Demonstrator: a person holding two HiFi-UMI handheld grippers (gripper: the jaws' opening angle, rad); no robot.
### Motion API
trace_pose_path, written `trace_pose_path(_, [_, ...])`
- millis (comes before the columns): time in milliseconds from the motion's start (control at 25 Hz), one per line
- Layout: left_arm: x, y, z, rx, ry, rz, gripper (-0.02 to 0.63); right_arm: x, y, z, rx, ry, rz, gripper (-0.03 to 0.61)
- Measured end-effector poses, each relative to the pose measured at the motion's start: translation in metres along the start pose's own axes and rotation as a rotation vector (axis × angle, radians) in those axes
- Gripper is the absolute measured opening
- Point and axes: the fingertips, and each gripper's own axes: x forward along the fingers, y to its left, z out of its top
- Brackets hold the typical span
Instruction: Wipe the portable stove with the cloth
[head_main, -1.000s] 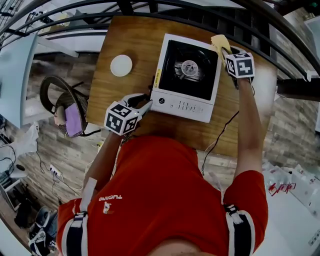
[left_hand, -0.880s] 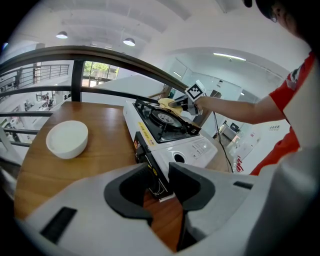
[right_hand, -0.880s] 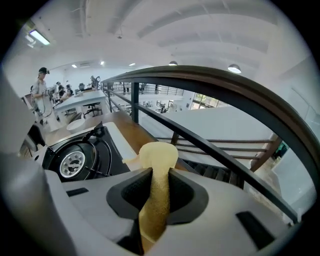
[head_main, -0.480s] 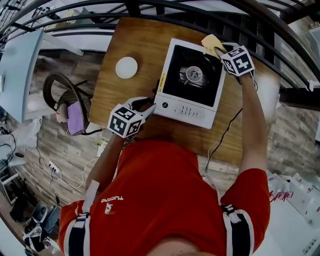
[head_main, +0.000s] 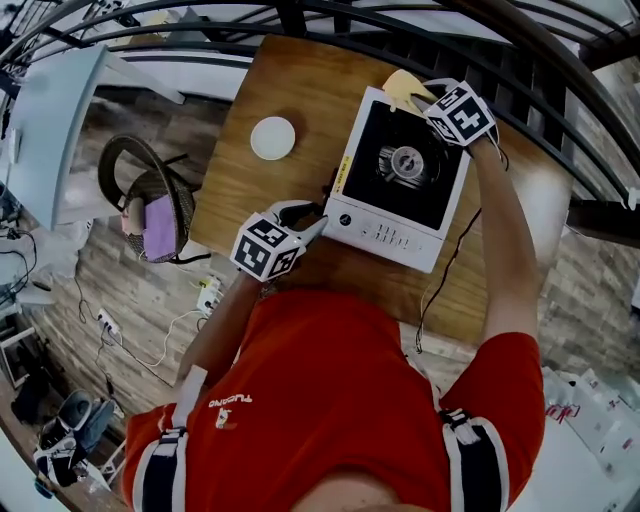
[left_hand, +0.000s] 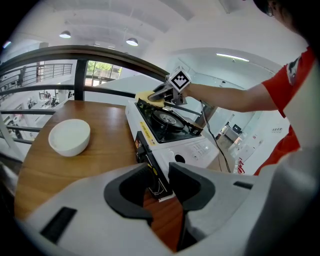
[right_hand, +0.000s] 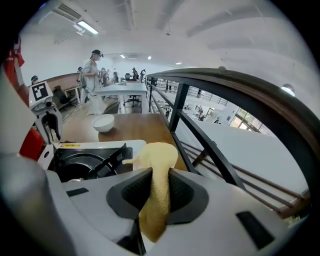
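Jaws pinching the yellow cloth (head_main: 401, 86), right gripper (head_main: 422, 98) wipes the portable stove (head_main: 392, 229) rim; left gripper (head_main: 316, 222) clamps its corner; next, sweep onward.

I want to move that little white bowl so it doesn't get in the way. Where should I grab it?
Pinch the white bowl by its rim, coming straight down from above, with one jaw inside and one outside. It sits upright and open on the wooden table, with nothing close around it. Its rounded sides would probably slip out of a sideways squeeze.
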Motion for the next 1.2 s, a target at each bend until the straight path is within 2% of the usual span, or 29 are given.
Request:
trace_pose_path(840, [-0.002, -0.001, 0.002, -0.005, 0.001, -0.014, 0.124, 0.058, 0.052, 0.098, -0.172, -0.053, 0.123, 0.086])
trace_pose_path(1200, [0.0, 0.0, 0.0, 0.003, -0.001, -0.014, 0.124, 0.059, 0.093, 0.109, -0.32, -0.033, 0.142, 0.086])
